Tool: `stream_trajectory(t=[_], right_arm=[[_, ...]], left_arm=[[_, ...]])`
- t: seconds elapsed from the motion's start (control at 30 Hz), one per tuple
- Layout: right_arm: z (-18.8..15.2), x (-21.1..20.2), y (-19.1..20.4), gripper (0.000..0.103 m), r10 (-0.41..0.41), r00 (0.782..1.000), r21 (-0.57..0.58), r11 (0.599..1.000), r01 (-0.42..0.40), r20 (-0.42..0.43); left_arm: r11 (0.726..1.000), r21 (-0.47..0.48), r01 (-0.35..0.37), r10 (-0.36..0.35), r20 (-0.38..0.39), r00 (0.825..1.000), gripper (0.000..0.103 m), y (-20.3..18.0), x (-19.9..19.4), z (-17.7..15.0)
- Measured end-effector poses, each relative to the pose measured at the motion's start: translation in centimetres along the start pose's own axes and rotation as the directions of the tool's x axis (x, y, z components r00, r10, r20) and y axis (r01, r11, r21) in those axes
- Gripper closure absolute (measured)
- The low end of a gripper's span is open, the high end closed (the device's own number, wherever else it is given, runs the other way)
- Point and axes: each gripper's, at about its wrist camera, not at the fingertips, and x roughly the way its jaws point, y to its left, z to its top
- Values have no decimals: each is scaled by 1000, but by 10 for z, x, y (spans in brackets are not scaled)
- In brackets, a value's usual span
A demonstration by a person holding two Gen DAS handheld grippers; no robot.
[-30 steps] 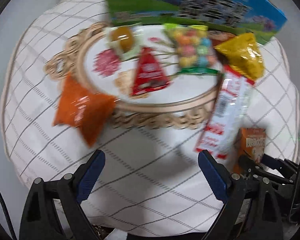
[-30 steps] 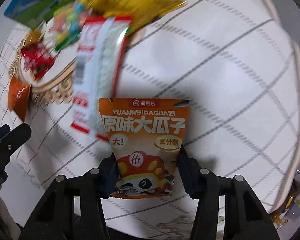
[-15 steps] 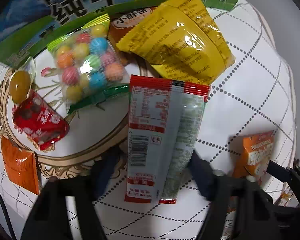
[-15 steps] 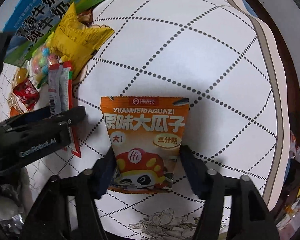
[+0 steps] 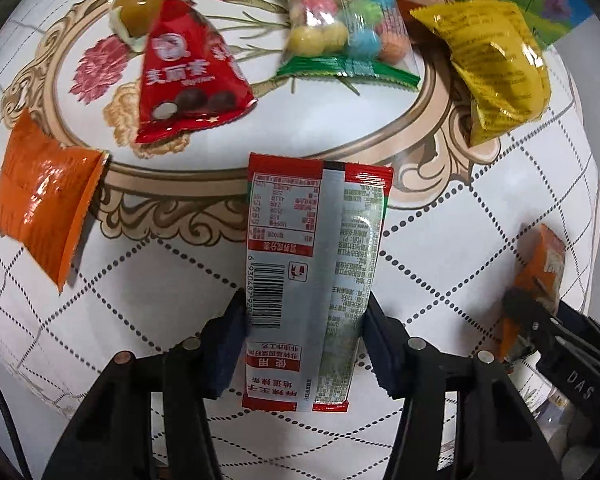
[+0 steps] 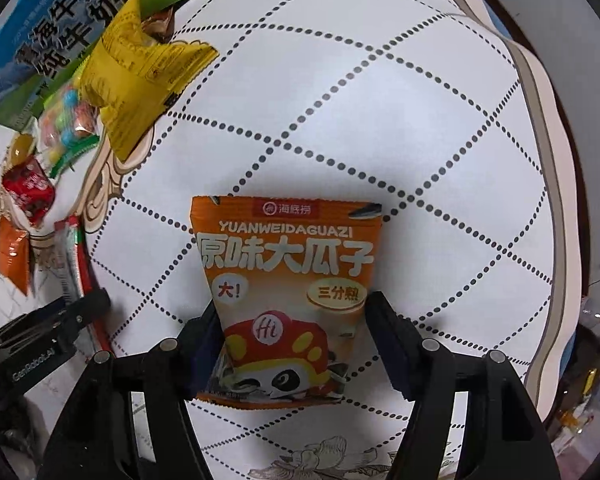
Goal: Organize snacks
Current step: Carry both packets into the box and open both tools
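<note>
Fingers [image 5: 228,344] of the left gripper [image 5: 305,346] pinch the lower part of a red-and-silver snack packet [image 5: 314,264], back side up with barcode and nutrition table showing, its top edge at the ornate oval border printed on the tablecloth [image 5: 140,300]. Right gripper [image 6: 294,340] fingers clamp an orange sunflower-seed bag [image 6: 286,292] printed "YUANWEIDAGUAZI" and "原味大瓜子", held over the dotted-grid cloth. Within the oval lie a red triangular pouch [image 5: 188,76], a clear bag of coloured candy balls [image 5: 344,28] and a yellow packet [image 5: 496,64]; an orange packet [image 5: 44,196] sits left.
</note>
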Motion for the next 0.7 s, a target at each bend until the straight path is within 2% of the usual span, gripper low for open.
stream_trajectory(t=[0.1,0.2,0.33,0.4,0.53,0.7], right_arm=[[-5,-4,14,43,-16,1000,-57,998,16,-2],[-6,-8,28,42,1,1000,-84,996,-3,-27],[6,-2,30,40,-9,999,-49,999,7,-40],[21,4,42,40,-28,999,-50,998,26,-40],[12,13,49,46,-101,995,-81,992,101,3],[7,-3,46,52,-58,998,-81,995,61,36]], left_arm=[[1000,30,6,-6,-16,1000,47,-9,13,1],[999,30,29,-29,-18,999,47,-4,16,7],[998,48,47,-46,-7,999,50,16,16,7],[998,41,56,-56,3,998,53,23,-4,-1],[997,17,80,-80,10,997,60,51,-4,-4],[998,10,69,-69,31,997,62,60,-22,-5]])
